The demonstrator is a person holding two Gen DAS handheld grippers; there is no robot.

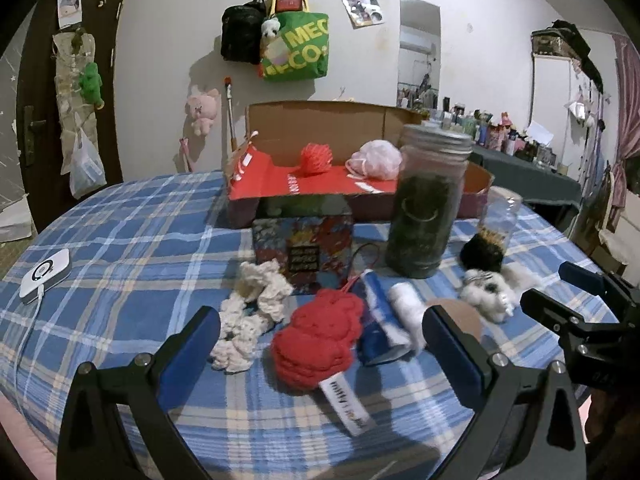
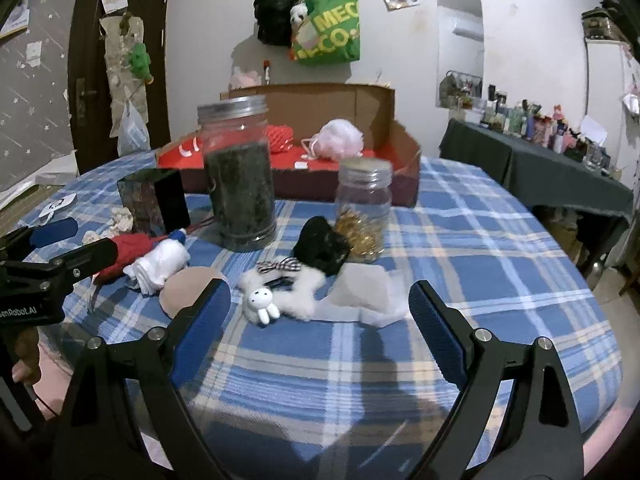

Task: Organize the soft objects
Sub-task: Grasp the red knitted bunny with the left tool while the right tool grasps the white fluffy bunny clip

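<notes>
Both grippers hang above the blue plaid cloth [image 1: 132, 240], and both are empty. The left gripper [image 1: 320, 336] has its blue-padded fingers spread wide, nothing between the pads, with the red knitted piece [image 1: 316, 340] lying on the cloth in the gap of the view. Just left of that sits a cream crocheted piece [image 1: 252, 312]; just right, a blue and white rolled cloth [image 1: 394, 320]. Over on the right side, the right gripper [image 2: 320, 308] is spread wide too, holding nothing. Ahead of its fingers lies a white fluffy piece with a little rabbit figure [image 2: 262, 304], a checked bow on top, and a pale sheer scrap [image 2: 366, 292] touching it. A round tan pad [image 2: 188, 286] lies beside the near finger.

Further back, a black fuzzy lump [image 2: 322, 248] leans on the small jar [image 2: 364, 208], which seems to hold gold bits, though the blur makes that hard to call. The tall jar [image 1: 428, 204] of dark stuff stands upright beside a patterned box [image 1: 304, 244]. At the back, the open cardboard box [image 1: 320, 124] with red lining holds a red mesh ball [image 1: 316, 158] and a pink mesh ball [image 1: 376, 158].
</notes>
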